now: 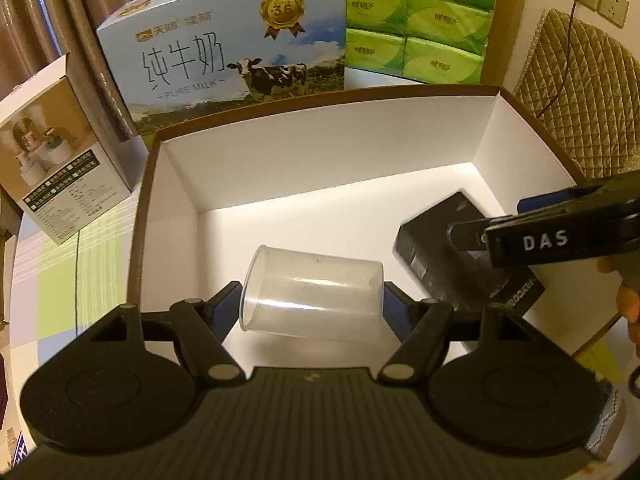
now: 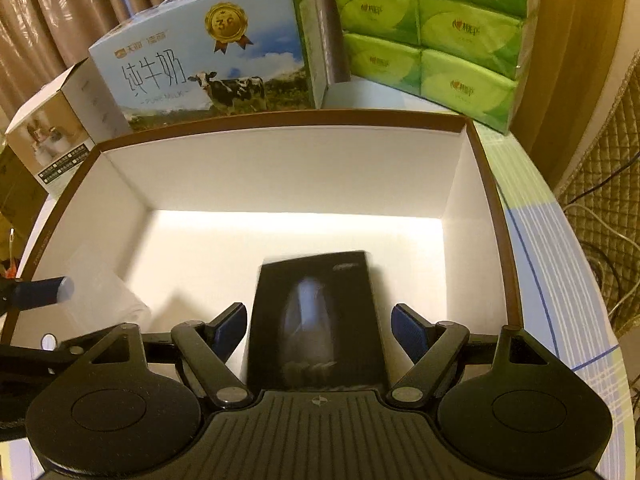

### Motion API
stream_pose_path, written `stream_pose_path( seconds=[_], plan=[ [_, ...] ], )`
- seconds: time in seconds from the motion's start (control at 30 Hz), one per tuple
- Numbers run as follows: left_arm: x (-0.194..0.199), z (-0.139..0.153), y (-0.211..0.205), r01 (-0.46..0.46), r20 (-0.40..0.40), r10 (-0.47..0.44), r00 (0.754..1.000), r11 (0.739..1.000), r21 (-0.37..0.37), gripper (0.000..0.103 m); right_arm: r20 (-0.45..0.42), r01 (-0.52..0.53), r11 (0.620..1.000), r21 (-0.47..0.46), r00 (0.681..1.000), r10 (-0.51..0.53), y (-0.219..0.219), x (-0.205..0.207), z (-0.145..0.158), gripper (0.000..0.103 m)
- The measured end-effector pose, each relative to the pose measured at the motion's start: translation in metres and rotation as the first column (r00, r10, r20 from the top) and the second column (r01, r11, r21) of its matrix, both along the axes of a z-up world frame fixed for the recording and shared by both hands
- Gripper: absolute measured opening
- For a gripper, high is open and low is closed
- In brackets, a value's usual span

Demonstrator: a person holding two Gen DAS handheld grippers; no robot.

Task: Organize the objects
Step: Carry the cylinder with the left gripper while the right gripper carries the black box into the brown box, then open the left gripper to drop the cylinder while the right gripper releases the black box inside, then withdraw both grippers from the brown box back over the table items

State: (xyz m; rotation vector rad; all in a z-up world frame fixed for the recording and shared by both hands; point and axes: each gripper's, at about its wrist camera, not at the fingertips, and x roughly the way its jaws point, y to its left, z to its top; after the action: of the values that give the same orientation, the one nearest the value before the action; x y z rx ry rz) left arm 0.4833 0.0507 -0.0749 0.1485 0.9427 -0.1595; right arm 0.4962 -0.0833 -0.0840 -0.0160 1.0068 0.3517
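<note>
Plastic cup (image 1: 312, 300) is clamped sideways by the left tool (image 1: 312, 304); black box (image 2: 316, 320) sits between the parted right tool (image 2: 319, 326) fingers, over the white box (image 2: 280, 168).

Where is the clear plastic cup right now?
In the left wrist view, the clear plastic cup lies sideways between the left tool's fingers, inside the white box, left of the black box.

Ahead of the left gripper, the blue milk carton (image 1: 224, 46) reads "PURE MILK" under big Chinese characters, "纯牛奶", and its gold medal seal (image 1: 281, 10) shows "3.6". Off to that gripper's right, white letters "DAS" stand on the right gripper's black finger (image 1: 546, 240). Print on the green tissue packs (image 1: 416, 20) is too small to read.
</note>
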Motion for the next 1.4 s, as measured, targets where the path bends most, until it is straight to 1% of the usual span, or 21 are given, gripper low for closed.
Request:
stream_pose_path(
  seconds=[0.17,0.33,0.37,0.4,0.43,0.5,0.63,0.8,0.97,1.4],
  plan=[
    [0.002,-0.002,-0.005,0.014,-0.005,-0.014,1.000,1.000,0.004,0.071,-0.009,-0.038,0.999,0.028,0.999,0.038,-0.002,-0.002,0.006,0.077],
    [0.003,-0.002,-0.008,0.016,-0.003,-0.016,1.000,1.000,0.011,0.072,-0.015,-0.052,0.998,0.039,0.998,0.053,-0.003,-0.006,0.009,0.078],
    [0.002,-0.002,-0.008,0.012,-0.001,-0.012,1.000,1.000,0.014,0.078,-0.015,-0.057,0.998,0.038,0.998,0.058,-0.003,-0.007,0.009,0.078],
    [0.001,-0.002,-0.008,0.011,-0.003,-0.011,1.000,1.000,0.013,0.086,-0.016,-0.062,0.997,0.037,0.998,0.063,-0.003,-0.008,0.009,0.078],
    [0.000,-0.002,-0.007,0.012,-0.005,-0.011,1.000,1.000,0.010,0.088,-0.017,-0.068,0.997,0.035,0.998,0.068,-0.004,-0.009,0.010,0.079],
    [-0.004,0.000,-0.005,0.006,-0.011,-0.006,1.000,1.000,0.006,0.089,-0.018,-0.081,0.996,0.027,0.997,0.082,-0.004,-0.013,0.012,0.089],
    [-0.014,0.007,0.004,-0.025,-0.015,0.025,1.000,1.000,-0.002,0.089,-0.009,-0.112,0.994,0.014,0.994,0.112,-0.007,-0.023,0.018,0.092],
    [-0.026,0.021,0.013,-0.057,-0.019,0.056,0.998,0.998,-0.009,0.089,0.003,-0.127,0.991,0.036,0.992,0.127,-0.014,-0.036,0.027,0.097],
    [-0.041,0.039,0.019,-0.090,0.008,0.090,0.996,0.995,-0.033,0.089,0.020,-0.138,0.989,0.051,0.990,0.137,-0.021,-0.048,0.036,0.098],
    [-0.093,0.068,0.018,-0.162,0.014,0.164,0.986,0.985,-0.064,0.089,0.063,-0.155,0.984,0.084,0.987,0.150,-0.038,-0.085,0.060,0.099]
  ],
)
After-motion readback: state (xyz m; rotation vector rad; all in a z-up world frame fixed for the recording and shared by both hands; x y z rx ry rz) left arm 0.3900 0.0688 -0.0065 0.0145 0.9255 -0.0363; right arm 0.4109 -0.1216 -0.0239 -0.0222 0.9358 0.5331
